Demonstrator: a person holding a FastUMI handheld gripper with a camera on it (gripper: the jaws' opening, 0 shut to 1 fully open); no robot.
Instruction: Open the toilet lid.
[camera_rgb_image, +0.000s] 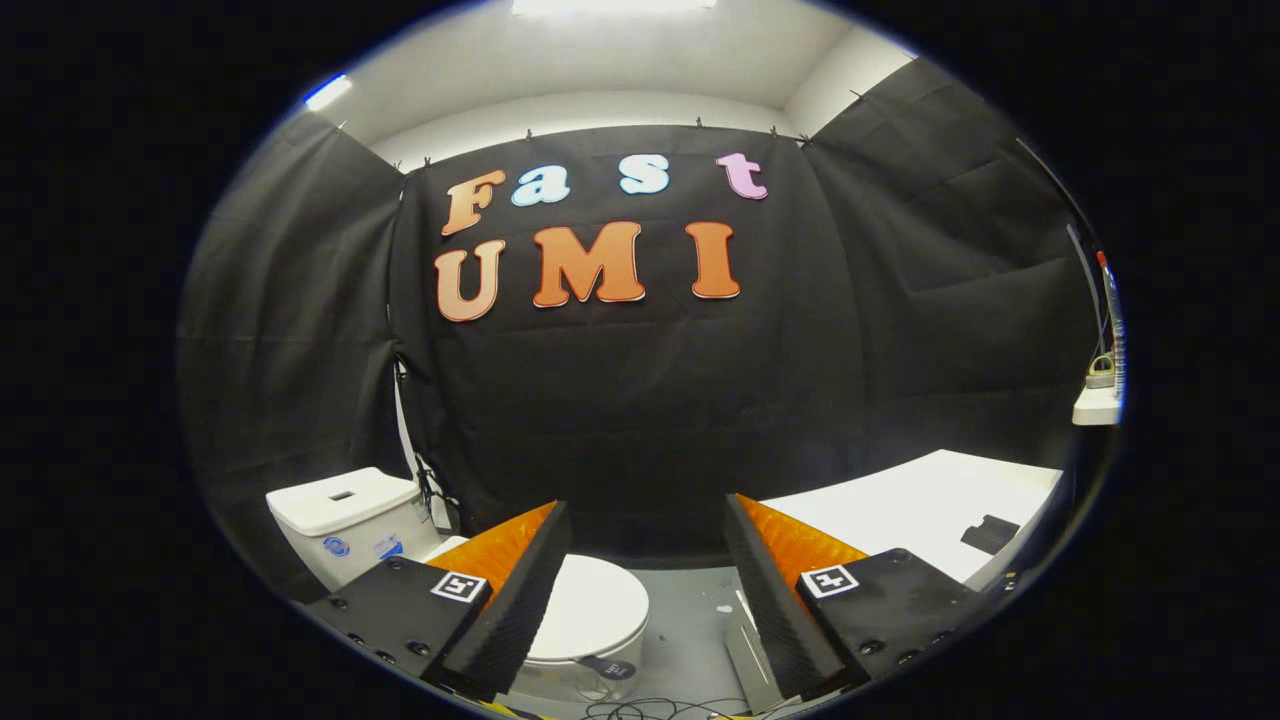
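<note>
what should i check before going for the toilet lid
1. Fingers open: ok. The gripper has its fingers spread wide with nothing between them.
2. Lid closed and in sight: ok. The toilet lid lies flat on the bowl, below and ahead of the fingers, partly hidden by one finger.
3. Fingers at the lid's front edge: not ok. They are apart from it, not touching.
4. Room for the lid to swing up: ok. The tank behind carries nothing on top.
5. Floor hazards: not ok. Cables lie on the floor near the bowl.
6. Grip point under the lid's rim: cannot tell.
</note>
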